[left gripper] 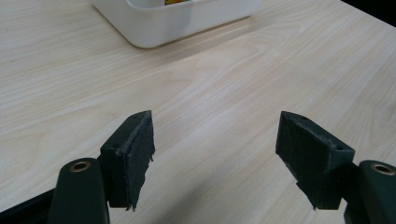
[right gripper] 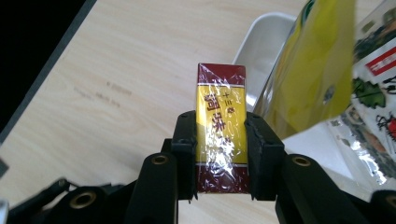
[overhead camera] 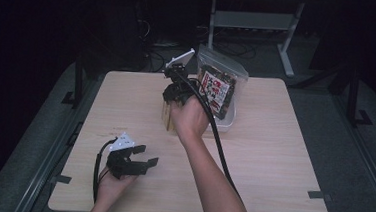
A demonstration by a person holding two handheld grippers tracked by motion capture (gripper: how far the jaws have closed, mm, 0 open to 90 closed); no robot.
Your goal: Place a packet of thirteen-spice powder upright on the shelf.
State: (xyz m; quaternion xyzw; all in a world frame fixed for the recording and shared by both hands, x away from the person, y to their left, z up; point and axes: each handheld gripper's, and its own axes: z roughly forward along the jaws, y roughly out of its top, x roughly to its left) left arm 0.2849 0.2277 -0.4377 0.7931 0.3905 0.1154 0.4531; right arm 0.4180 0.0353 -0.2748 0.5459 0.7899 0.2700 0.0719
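in the high view the person's right hand [overhead camera: 191, 120] hides most of the box [overhead camera: 167, 117]. the white tray [left gripper: 177, 21] is cut off by the left gripper view's top edge, its contents unreadable.

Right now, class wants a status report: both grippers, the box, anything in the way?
Left gripper open, empty, over bare table. Right gripper shut on red-and-yellow box. Snack bags in white bin crowd the box.

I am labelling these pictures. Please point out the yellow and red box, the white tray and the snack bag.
yellow and red box [right gripper: 221, 126], right gripper view, its front face.
white tray [left gripper: 154, 25], left gripper view, its side wall.
snack bag [overhead camera: 218, 87], high view, its printed label.
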